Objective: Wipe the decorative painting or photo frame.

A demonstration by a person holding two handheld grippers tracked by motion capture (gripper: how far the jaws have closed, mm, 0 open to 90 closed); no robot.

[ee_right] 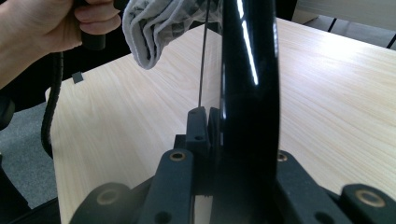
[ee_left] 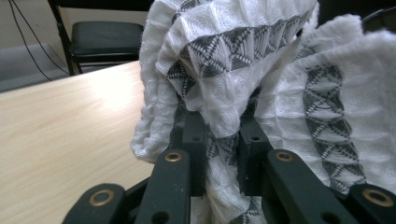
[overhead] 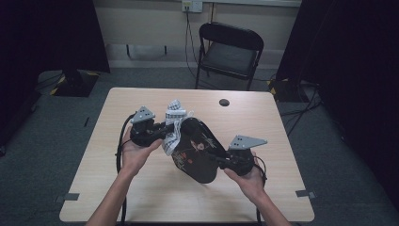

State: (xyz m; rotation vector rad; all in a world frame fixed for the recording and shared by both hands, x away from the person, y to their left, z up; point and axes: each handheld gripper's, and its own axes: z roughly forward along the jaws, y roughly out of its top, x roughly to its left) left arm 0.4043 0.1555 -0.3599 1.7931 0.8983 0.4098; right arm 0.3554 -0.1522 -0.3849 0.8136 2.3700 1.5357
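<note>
Fingers point(ee_left: 194, 140) of our left gripper point(overhead: 165, 128) are pinching a bunched fold of the white-and-grey patterned cloth point(ee_left: 243, 70), and we are pressing that cloth against the upper end of the glossy black tray point(overhead: 195, 149), which we are holding tilted above the middle of the table point(overhead: 117, 188). Moving rightward, our right gripper point(overhead: 217, 160) is clamping the tray's lower rim, its jaws tight on the thin edge in the right gripper view point(ee_right: 208, 135). To wipe well, we are judging that the right grip should be staying firm while the cloth is sweeping flat along the face rather than balled up, since loose folds are hanging free and could be dragging. Beyond the table's far edge, a folding chair point(overhead: 230, 52) is standing well apart; nothing on the tabletop is crowding our work.
</note>
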